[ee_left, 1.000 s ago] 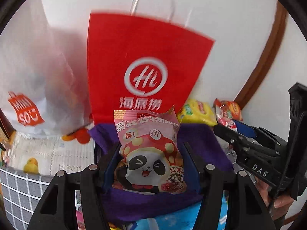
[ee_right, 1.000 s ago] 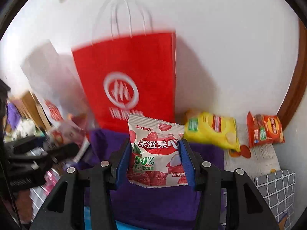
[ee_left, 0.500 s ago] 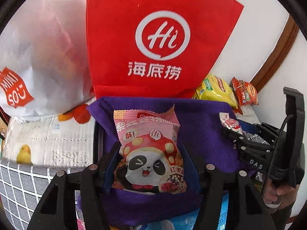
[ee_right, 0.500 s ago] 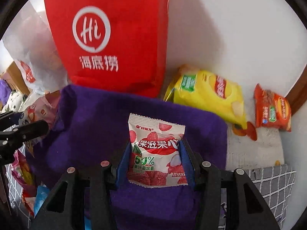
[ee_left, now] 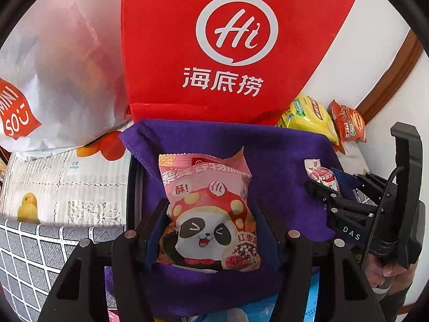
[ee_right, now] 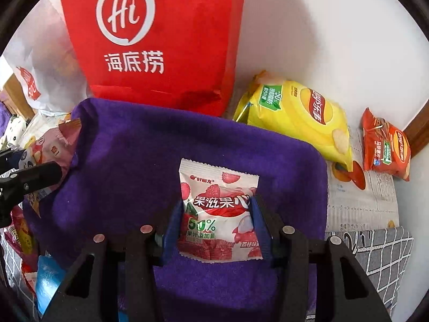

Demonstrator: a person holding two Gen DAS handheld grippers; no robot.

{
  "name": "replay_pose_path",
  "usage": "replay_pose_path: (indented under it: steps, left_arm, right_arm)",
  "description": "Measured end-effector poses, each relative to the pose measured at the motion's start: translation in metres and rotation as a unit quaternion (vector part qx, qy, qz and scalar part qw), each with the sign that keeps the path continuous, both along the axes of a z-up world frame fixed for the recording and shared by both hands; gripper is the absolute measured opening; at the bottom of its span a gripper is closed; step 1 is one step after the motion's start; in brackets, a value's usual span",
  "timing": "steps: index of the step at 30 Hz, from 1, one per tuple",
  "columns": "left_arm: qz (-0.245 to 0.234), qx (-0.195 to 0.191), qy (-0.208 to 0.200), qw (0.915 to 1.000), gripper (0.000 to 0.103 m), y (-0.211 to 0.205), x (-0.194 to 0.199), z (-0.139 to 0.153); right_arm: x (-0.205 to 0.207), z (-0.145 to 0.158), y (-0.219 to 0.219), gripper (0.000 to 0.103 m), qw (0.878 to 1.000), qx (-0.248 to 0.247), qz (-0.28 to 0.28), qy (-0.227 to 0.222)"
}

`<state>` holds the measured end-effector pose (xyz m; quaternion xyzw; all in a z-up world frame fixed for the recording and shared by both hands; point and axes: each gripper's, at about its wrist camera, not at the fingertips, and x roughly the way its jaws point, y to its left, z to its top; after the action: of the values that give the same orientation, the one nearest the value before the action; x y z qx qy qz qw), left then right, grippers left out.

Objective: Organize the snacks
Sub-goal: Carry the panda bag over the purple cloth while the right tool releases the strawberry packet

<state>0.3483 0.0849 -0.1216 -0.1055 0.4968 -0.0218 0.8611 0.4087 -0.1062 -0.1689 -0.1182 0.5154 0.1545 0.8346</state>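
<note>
My left gripper [ee_left: 210, 214] is shut on a pink panda snack packet [ee_left: 207, 214] and holds it over a purple cloth-covered box [ee_left: 281, 161]. My right gripper [ee_right: 214, 214] is shut on a white and red gummy packet [ee_right: 218, 212] over the same purple cloth [ee_right: 134, 161]. In the left wrist view the right gripper [ee_left: 329, 187] shows at the right with its packet [ee_left: 321, 174]. In the right wrist view the left gripper [ee_right: 29, 177] shows at the left edge with the pink packet [ee_right: 53, 145].
A red Haidilao paper bag [ee_left: 228, 45] [ee_right: 161, 35] stands behind the cloth against the wall. A white Miniso bag [ee_left: 53, 67] sits left. A yellow chip bag [ee_right: 300, 118] and an orange chip bag [ee_right: 386, 145] lie right. More packets [ee_right: 24, 230] lie low left.
Both grippers have moved forward and tilted down over the purple cloth, each still holding its packet. The red bag now fills more of both views.
</note>
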Motion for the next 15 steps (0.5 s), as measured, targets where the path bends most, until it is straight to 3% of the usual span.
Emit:
replay_pose_path:
  steps: [15]
  left_arm:
    - [0.005,-0.003,0.019,0.9998,0.060,0.000,0.003,-0.006]
  right_arm:
    - [0.001,0.004,0.004,0.055,1.000,-0.017,-0.002,0.004]
